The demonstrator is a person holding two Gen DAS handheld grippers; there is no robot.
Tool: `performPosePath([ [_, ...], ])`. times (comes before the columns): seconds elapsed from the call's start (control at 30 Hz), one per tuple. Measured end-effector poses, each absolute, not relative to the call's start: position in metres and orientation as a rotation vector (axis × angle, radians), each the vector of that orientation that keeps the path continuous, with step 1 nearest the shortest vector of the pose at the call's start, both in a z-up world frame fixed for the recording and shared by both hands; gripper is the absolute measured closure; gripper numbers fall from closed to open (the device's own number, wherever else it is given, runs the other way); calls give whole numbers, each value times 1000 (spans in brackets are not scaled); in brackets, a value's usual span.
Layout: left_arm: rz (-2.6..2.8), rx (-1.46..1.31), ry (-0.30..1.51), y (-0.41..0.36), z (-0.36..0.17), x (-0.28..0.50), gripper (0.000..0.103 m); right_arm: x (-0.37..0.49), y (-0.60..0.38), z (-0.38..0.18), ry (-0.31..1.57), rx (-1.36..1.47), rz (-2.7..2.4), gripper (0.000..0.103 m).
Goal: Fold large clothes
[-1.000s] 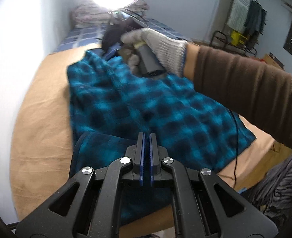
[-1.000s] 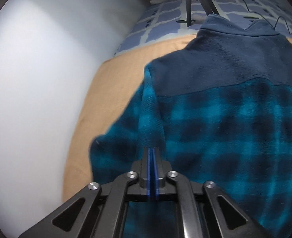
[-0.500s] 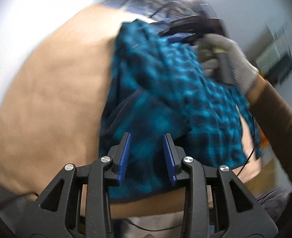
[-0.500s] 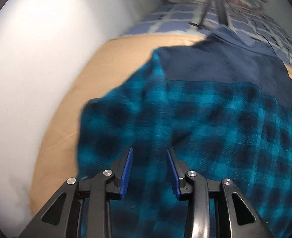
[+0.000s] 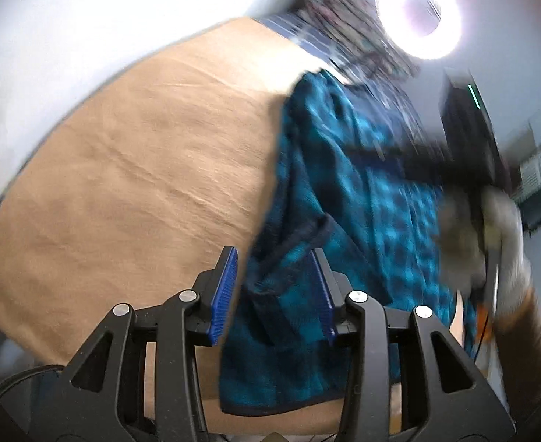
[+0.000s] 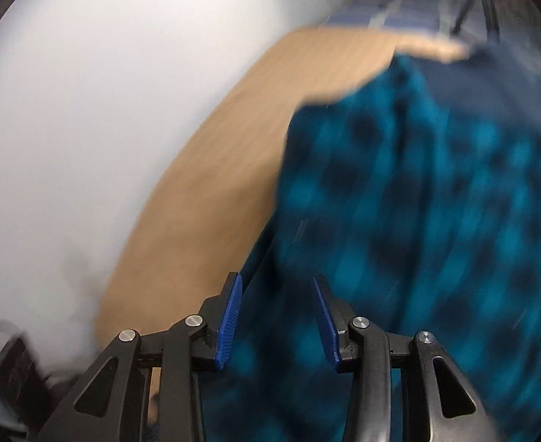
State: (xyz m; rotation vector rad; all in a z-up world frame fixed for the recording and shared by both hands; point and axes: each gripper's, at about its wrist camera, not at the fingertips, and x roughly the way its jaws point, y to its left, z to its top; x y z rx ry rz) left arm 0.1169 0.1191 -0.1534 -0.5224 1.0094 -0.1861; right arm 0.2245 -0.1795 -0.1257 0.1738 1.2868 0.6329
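A teal and black plaid fleece shirt (image 5: 362,191) with a navy yoke lies on a tan sheet (image 5: 141,169), its left side folded over. My left gripper (image 5: 273,254) hovers over the shirt's near edge. Its jaws are opening, and a dark-trimmed fold lies below the gap with the pads not pressing on it. In the right wrist view the shirt (image 6: 417,202) is blurred. My right gripper (image 6: 277,278) hangs above the shirt's left edge. Its jaws are opening with nothing pinched. The left wrist view shows a gloved hand (image 5: 506,243) holding the right gripper's black body (image 5: 465,140).
The tan sheet (image 6: 233,184) runs along a white wall (image 6: 86,110) on the left. Blue checked bedding (image 6: 399,14) and a patterned pile (image 5: 351,37) lie beyond the shirt. A ring light (image 5: 419,24) glares at the top right. A black object (image 6: 13,372) sits low by the wall.
Both grippers were shut on shirt fabric a second ago and have let go, and their jaws now stand apart. Both hands have swung sideways and the left view has rolled.
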Motion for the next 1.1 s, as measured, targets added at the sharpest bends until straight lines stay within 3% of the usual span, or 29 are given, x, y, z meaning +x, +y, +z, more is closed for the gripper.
performPosePath([
  [0.07, -165, -598, 1013, 137, -154, 115, 63, 199, -182, -137, 1323, 207, 700, 57],
  [0.13, -157, -646, 1011, 150, -153, 114, 63, 181, -181, -151, 1376, 219, 719, 40],
  [0.2, -141, -641, 992, 158, -147, 109, 63, 167, -175, -163, 1412, 189, 727, 42],
  [0.3, -132, -609, 968, 158, -138, 102, 63, 157, -170, -169, 1412, 165, 758, 80],
  [0.4, -136, -572, 952, 157, -130, 95, 63, 138, -182, -147, 1336, 188, 822, 92],
  [0.47, -153, -575, 960, 154, -131, 94, 63, 116, -187, -127, 1273, 149, 895, 91],
  [0.57, -182, -597, 983, 148, -136, 92, 63, 80, -189, -107, 1249, 76, 1015, 86],
  [0.7, -233, -591, 1022, 131, -145, 85, 63, 35, -188, -96, 1258, -77, 1046, 51],
  [1.1, -368, -524, 1159, 85, -182, 67, 63, 103, -193, -69, 1168, -16, 854, 51],
])
